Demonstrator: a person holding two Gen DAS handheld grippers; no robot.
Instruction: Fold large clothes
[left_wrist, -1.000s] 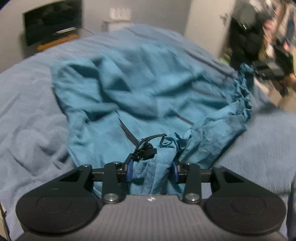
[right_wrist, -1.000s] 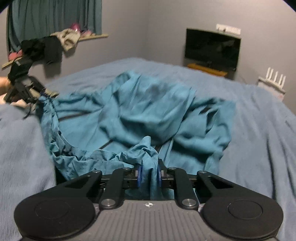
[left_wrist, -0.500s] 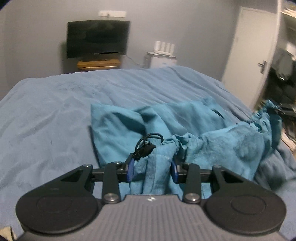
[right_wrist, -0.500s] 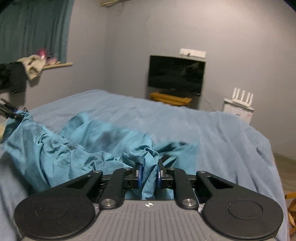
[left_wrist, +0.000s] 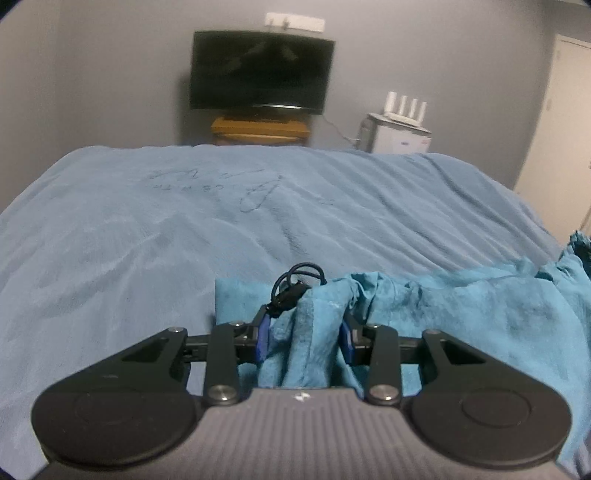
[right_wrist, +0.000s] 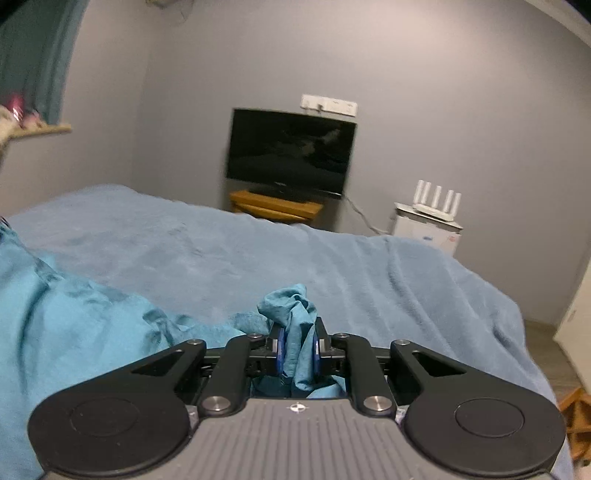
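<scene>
Both tongs (left_wrist: 303, 341) (right_wrist: 297, 352) clench the teal garment (left_wrist: 480, 314) over a blue bedspread (left_wrist: 184, 221); television (left_wrist: 260, 70) beyond.

The bed (left_wrist: 258, 221) takes up most of both views, covered by a fuzzy light blue blanket (right_wrist: 332, 266) with soft wrinkles and a few faint scribble-like marks brushed into the pile toward the far end. At the near edge a teal garment (left_wrist: 480, 314) is bunched up; whether its lower part rests on the blanket can't be told. The rest of the blanket looks bare.
</scene>
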